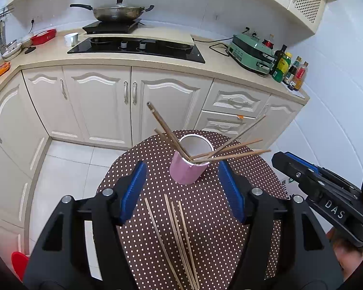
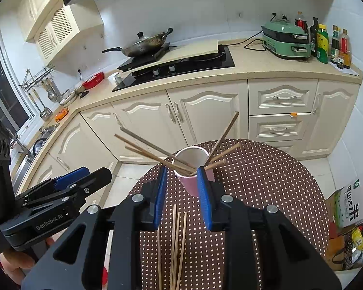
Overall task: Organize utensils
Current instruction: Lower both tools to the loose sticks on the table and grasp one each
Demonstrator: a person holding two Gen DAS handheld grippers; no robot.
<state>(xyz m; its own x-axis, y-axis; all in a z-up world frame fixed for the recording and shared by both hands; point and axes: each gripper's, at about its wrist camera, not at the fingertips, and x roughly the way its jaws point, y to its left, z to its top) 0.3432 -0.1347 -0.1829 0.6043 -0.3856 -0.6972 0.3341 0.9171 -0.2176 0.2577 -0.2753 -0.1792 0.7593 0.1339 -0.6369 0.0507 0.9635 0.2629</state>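
On the dotted table (image 1: 242,193): pink cup (image 1: 187,170) at 12 o'clock holds about six chopsticks (image 1: 232,154), fanned out. Four loose chopsticks (image 1: 179,232) lie at 6, long axis 12–6, between both grippers. Left gripper (image 1: 182,191) wide open, empty; right gripper (image 2: 181,197) half open, empty, about equally near.

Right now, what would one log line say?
left gripper: open | right gripper: open | cup: some chopsticks in | table: four chopsticks left
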